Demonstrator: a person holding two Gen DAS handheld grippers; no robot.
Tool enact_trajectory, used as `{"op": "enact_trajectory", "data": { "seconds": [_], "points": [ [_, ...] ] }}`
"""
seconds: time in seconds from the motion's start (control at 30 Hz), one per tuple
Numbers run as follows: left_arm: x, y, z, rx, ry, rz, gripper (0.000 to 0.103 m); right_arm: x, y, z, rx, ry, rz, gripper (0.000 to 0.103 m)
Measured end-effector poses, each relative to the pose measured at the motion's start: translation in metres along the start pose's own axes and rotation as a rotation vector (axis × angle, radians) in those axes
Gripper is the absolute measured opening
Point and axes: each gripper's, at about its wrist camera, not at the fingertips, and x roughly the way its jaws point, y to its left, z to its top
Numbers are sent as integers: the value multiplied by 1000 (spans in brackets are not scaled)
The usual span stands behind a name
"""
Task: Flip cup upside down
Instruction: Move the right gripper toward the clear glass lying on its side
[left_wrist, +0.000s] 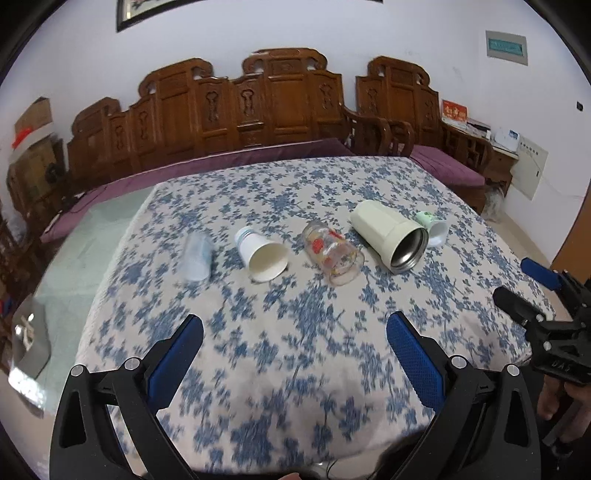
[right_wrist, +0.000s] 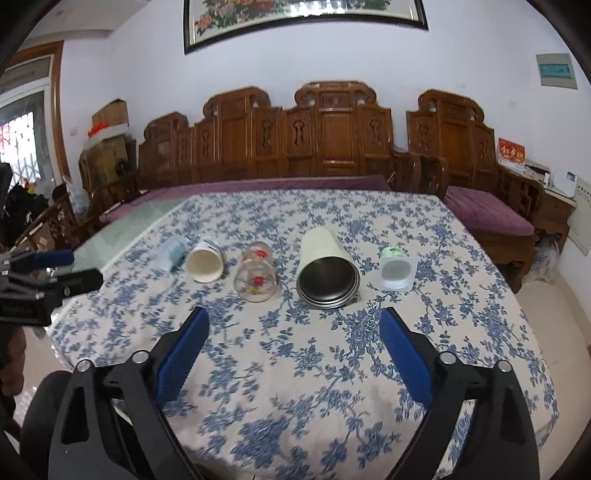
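Observation:
Several cups lie on their sides in a row on the blue-flowered tablecloth (left_wrist: 280, 369): a clear blue plastic cup (left_wrist: 197, 258) (right_wrist: 173, 253), a white paper cup (left_wrist: 260, 253) (right_wrist: 205, 264), a glass with red flowers (left_wrist: 332, 253) (right_wrist: 256, 275), a cream steel-lined tumbler (left_wrist: 389, 234) (right_wrist: 325, 267), and a small white and green cup (left_wrist: 434, 227) (right_wrist: 395, 271). My left gripper (left_wrist: 295, 332) is open and empty, short of the row. My right gripper (right_wrist: 293, 325) is open and empty, just short of the tumbler and glass.
A carved wooden bench with purple cushions (right_wrist: 332, 147) stands behind the table. The right gripper shows at the right edge of the left wrist view (left_wrist: 546, 325), the left gripper at the left edge of the right wrist view (right_wrist: 44, 280). Glass tabletop (left_wrist: 88, 236) is bare on the left.

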Motion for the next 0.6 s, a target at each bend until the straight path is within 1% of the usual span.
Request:
{"op": "enact_trajectory", "data": {
  "seconds": [0.1,0.3,0.37,0.43,0.53,0.6],
  "points": [
    [33,-5,17,14,52,-27,96,22,-9,3,6,37,-5,91],
    [84,-18,44,48,103,-40,96,59,-24,6,17,100,-4,89],
    [101,-18,55,27,119,-63,96,69,-30,7,25,112,-6,89],
    [120,-19,66,14,130,-70,95,77,-34,7,35,121,-4,89],
    [150,-19,80,-18,168,-93,90,87,-39,5,45,133,-9,89],
    [168,-19,87,-46,191,-94,86,91,-42,4,59,141,-4,89]
  ]
}}
